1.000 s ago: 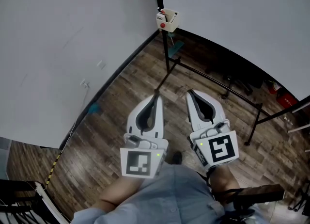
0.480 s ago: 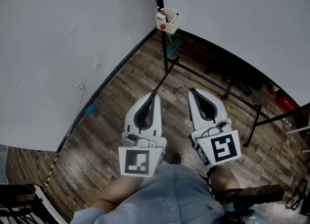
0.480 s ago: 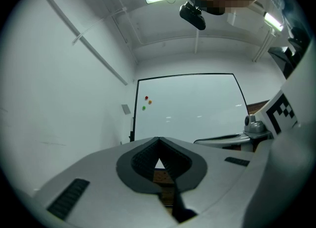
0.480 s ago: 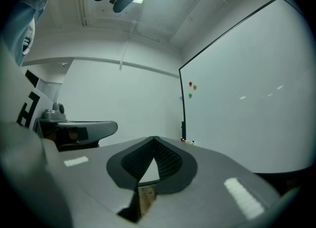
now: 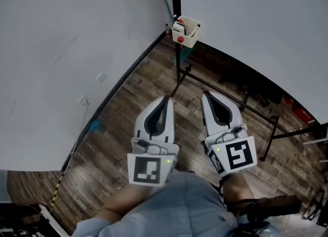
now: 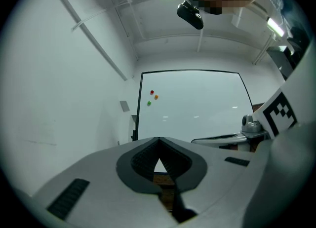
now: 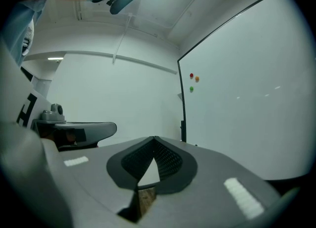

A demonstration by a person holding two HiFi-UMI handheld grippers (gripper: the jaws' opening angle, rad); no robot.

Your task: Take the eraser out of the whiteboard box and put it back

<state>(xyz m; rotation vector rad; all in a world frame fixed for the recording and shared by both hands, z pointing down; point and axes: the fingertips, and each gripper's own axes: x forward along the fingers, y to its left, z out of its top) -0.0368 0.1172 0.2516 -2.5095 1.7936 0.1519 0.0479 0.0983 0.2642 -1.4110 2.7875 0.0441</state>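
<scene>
The cream whiteboard box (image 5: 187, 30) hangs on the left edge of the whiteboard (image 5: 256, 20), a red dot on its front. White and red items stick out of its left end; which one is the eraser is too small to tell. My left gripper (image 5: 166, 98) and right gripper (image 5: 205, 94) are held side by side over the wood floor, well short of the box, both pointing at it. The left gripper (image 6: 159, 139) has its jaws meeting at the tip with nothing in them. Just as bare, the right gripper (image 7: 154, 138) is shut too.
A white wall (image 5: 61, 51) runs along the left and meets the whiteboard at a corner. The board's black stand legs (image 5: 225, 96) cross the floor ahead. A red extinguisher (image 5: 302, 113) lies at far right. Three small magnets (image 6: 152, 96) sit on the board.
Both grippers have moved forward together toward the whiteboard. The box now appears larger and lower in the head view. Both stay shut.
</scene>
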